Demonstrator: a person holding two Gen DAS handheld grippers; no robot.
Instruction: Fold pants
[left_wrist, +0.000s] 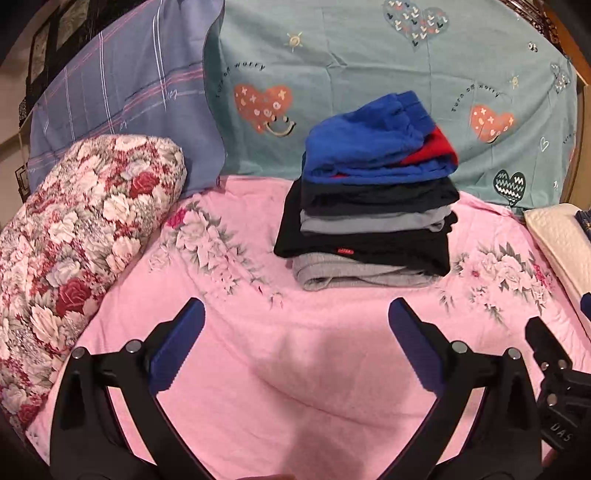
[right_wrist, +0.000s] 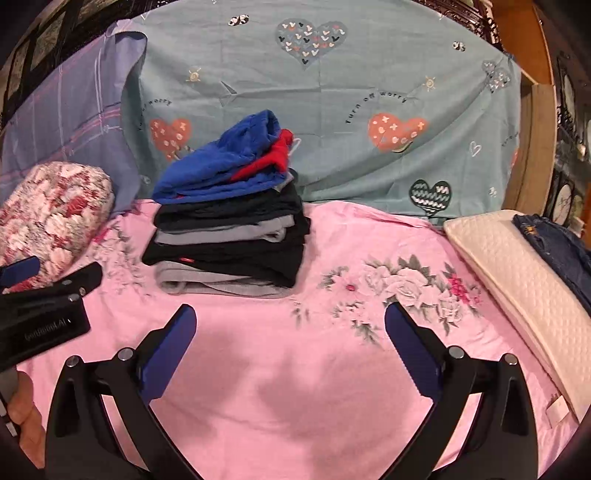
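A stack of folded pants (left_wrist: 373, 225) sits on the pink floral sheet (left_wrist: 258, 350), grey at the bottom, black and grey layers above, a blue and red pair (left_wrist: 376, 144) on top. It also shows in the right wrist view (right_wrist: 229, 236), with the blue and red pair (right_wrist: 229, 162) on top. My left gripper (left_wrist: 295, 314) is open and empty, hovering over the sheet in front of the stack. My right gripper (right_wrist: 290, 321) is open and empty, to the right of the left one. Dark blue jeans (right_wrist: 554, 243) lie on a cream pillow at the right.
A floral rolled quilt (left_wrist: 66, 251) lies at the left. A cream pillow (right_wrist: 517, 280) lies along the right edge. A teal heart-print cloth (left_wrist: 369, 74) and a purple striped cloth (left_wrist: 122, 96) hang behind. The left gripper's body (right_wrist: 40, 314) shows at the right view's left.
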